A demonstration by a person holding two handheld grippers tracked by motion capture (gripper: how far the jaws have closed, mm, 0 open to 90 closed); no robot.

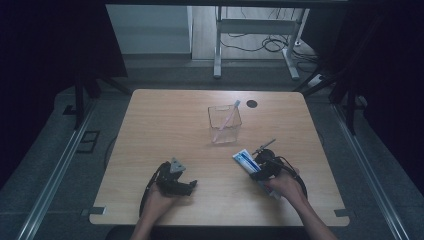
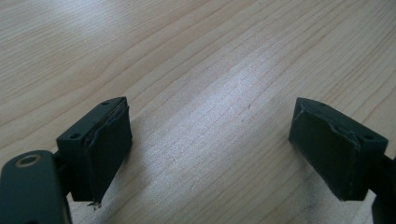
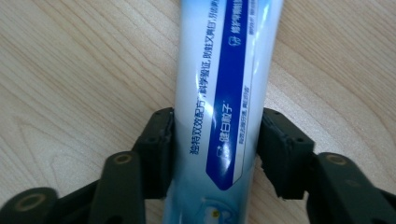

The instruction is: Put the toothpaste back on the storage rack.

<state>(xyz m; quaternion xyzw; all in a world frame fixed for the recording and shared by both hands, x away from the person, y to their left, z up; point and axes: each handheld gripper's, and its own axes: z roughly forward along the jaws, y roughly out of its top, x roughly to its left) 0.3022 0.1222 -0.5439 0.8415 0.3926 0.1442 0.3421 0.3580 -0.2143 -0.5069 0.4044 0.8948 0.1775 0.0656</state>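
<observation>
Desk (image 1: 165, 120) from high view: tube (image 1: 244, 160) lies near right front, right gripper (image 1: 261, 169) on it; cup (image 1: 225, 123) with a toothbrush waits mid-desk. Left gripper view: left gripper (image 2: 210, 144) spread, idle over bare wood. Right gripper view: pads (image 3: 159, 149) pinch the tube across its width for lifting.

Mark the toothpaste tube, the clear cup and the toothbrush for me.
toothpaste tube (image 3: 219, 93): right gripper view, blue label band.
clear cup (image 1: 231, 131): high view, front wall.
toothbrush (image 1: 227, 119): high view, mid-handle, leaning inside the cup.
</observation>
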